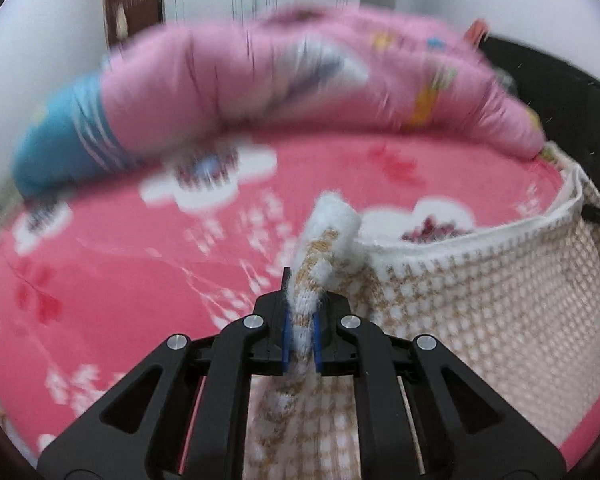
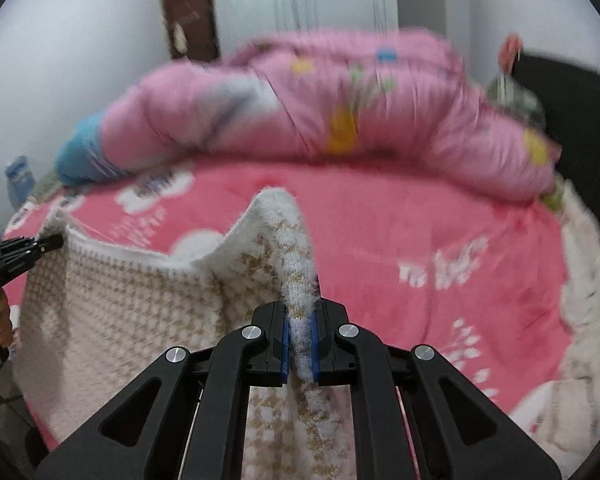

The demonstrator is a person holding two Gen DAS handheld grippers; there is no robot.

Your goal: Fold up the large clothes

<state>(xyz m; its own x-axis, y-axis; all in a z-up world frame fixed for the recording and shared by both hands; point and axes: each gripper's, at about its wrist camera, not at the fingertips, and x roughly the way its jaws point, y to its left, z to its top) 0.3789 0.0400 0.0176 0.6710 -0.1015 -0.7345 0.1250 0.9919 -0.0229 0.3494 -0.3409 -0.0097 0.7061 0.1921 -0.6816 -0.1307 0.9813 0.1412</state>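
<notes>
My left gripper (image 1: 300, 332) is clamped on one white edge of the cream-and-tan knitted garment (image 1: 480, 300), and my right gripper (image 2: 302, 344) pinches another, so the knit hangs between them over the near edge of the pink floral bed (image 1: 120, 260). Through the blur, a rolled pink quilt (image 2: 320, 120) seems to lie along the bed's far edge.

The black two-finger left gripper (image 1: 301, 334) at the lower centre of the frame pinches a fold of the white-and-tan checked knitted garment (image 1: 480, 304), whose white ribbed edge runs toward the right. Beneath it spreads a pink flower-printed bedsheet (image 1: 120, 264). A bulky pink quilt (image 1: 300, 80) lies blurred across the upper half.
</notes>
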